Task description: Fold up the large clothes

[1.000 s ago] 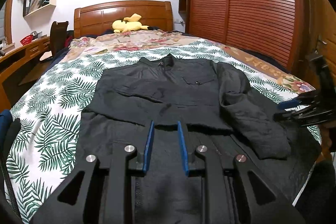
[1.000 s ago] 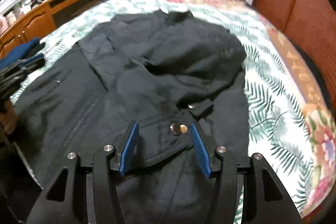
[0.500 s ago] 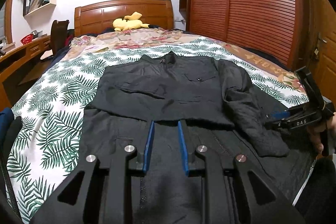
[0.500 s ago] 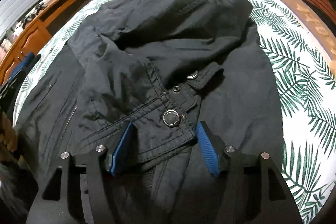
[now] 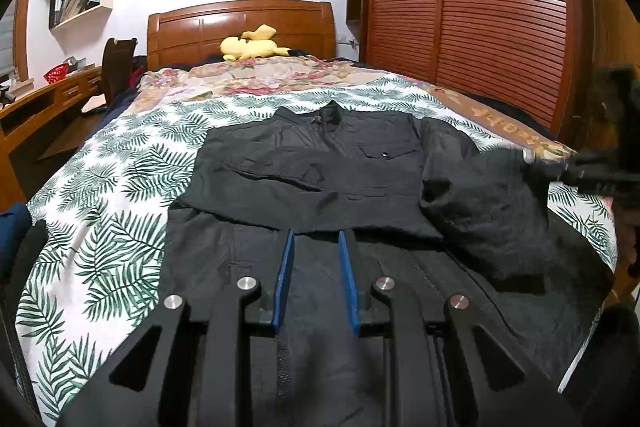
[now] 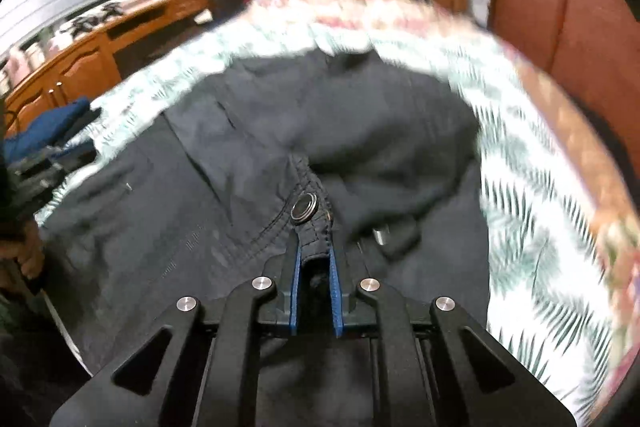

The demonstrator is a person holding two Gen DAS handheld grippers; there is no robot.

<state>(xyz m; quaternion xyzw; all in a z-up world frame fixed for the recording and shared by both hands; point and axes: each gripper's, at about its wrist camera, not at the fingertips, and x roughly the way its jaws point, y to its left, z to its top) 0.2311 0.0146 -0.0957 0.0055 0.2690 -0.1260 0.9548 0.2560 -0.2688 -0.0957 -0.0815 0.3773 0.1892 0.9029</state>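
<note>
A large black jacket (image 5: 320, 171) lies spread on the bed, collar toward the headboard, one sleeve folded across its chest. My left gripper (image 5: 316, 239) hovers low over the jacket's lower half, its blue pads narrowly apart with nothing between them. My right gripper (image 6: 314, 251) is shut on the cuff (image 6: 308, 227) of the other sleeve, just below its snap button (image 6: 304, 207). In the left wrist view that sleeve (image 5: 480, 203) rises toward the blurred right gripper (image 5: 560, 171) at the bed's right side. The right wrist view is motion-blurred.
The bed has a palm-leaf cover (image 5: 120, 187), a wooden headboard (image 5: 240, 23) and a yellow plush toy (image 5: 250, 45). A louvred wooden wardrobe (image 5: 460, 7) runs along the right. On the left stand a wooden desk (image 5: 40, 107) and a chair (image 5: 118, 63).
The right gripper's jaws, open around the cuff before, have closed on it and lifted it; the sleeve end now hangs up toward the right. The left gripper has stayed put.
</note>
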